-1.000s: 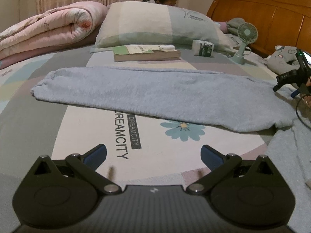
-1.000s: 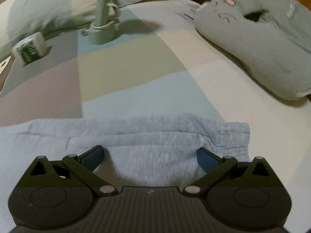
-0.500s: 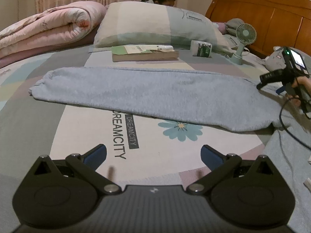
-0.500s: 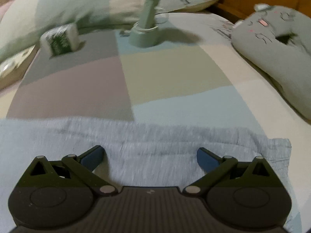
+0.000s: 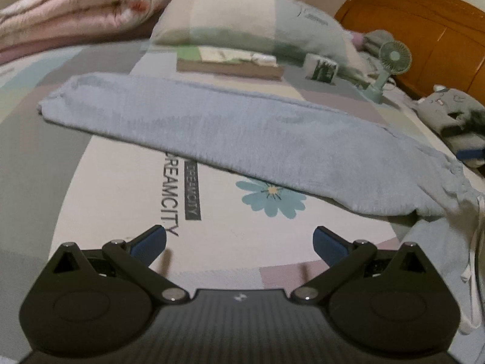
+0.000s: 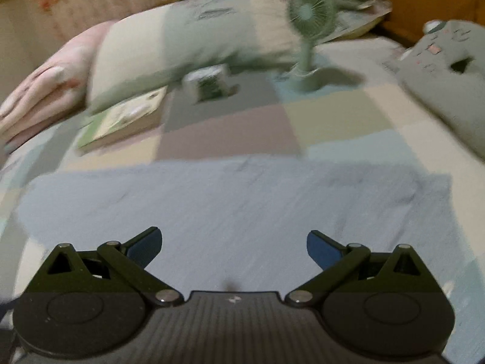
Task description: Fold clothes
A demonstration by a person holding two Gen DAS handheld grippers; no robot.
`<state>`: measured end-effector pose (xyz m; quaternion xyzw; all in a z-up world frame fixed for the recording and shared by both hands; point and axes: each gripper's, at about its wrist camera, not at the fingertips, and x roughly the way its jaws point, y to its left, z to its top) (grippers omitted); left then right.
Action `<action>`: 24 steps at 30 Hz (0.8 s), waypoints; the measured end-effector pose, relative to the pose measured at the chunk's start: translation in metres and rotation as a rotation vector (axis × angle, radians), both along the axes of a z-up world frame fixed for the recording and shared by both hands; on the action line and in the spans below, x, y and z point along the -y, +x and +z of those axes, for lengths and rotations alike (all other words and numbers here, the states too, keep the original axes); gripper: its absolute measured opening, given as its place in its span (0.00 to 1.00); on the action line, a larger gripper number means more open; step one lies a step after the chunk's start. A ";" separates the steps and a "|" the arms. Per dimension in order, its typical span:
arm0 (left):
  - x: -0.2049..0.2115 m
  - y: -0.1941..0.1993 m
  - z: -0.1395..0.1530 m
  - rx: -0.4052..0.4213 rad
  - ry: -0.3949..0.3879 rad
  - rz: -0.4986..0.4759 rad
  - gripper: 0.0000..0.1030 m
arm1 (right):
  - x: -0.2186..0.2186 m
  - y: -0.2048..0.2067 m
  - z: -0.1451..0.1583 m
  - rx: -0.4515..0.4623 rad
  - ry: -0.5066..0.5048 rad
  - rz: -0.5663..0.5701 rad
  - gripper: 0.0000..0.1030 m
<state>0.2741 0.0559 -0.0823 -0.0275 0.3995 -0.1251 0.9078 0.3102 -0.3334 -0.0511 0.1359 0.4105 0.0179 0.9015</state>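
The light blue-grey trousers (image 5: 230,127) lie stretched in a long band across the patterned bed sheet (image 5: 127,200), already doubled leg over leg, the cuff end at the far left and the bunched waist with its white drawstring (image 5: 473,242) at the right edge of the left wrist view. Compared with half a second ago, the right hand-held gripper (image 6: 232,244) has swung and drawn back: its view now takes in a wide blurred stretch of the cloth (image 6: 242,200) instead of only the waist end, and it has dropped out of the left camera's sight. Its jaws are released, wide apart and holding nothing, hovering just above the fabric. The left hand-held gripper (image 5: 239,242) has eased a little nearer over the printed flower (image 5: 272,197); it is likewise released and empty, short of the trousers' near edge.

Both seem to be lining up for the next fold, probably bringing one end over the other, though no grasp has begun.

Beyond the garment lie a book (image 5: 227,63), a small box (image 5: 322,69), a desk fan (image 5: 391,63), a pillow (image 5: 248,18), a rolled pink quilt (image 5: 75,15) and a grey plush cushion (image 6: 448,69).
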 end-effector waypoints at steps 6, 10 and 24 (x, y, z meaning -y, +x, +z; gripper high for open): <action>0.011 0.045 0.036 -0.001 0.061 -0.072 0.99 | -0.017 -0.023 -0.029 0.015 0.014 0.068 1.00; 0.031 0.107 0.044 -0.043 -0.019 -0.160 0.99 | -0.007 -0.030 -0.018 0.054 0.070 0.077 1.00; 0.040 0.224 -0.023 -0.231 -0.283 -0.212 0.99 | 0.020 -0.030 -0.024 0.065 0.129 0.020 1.00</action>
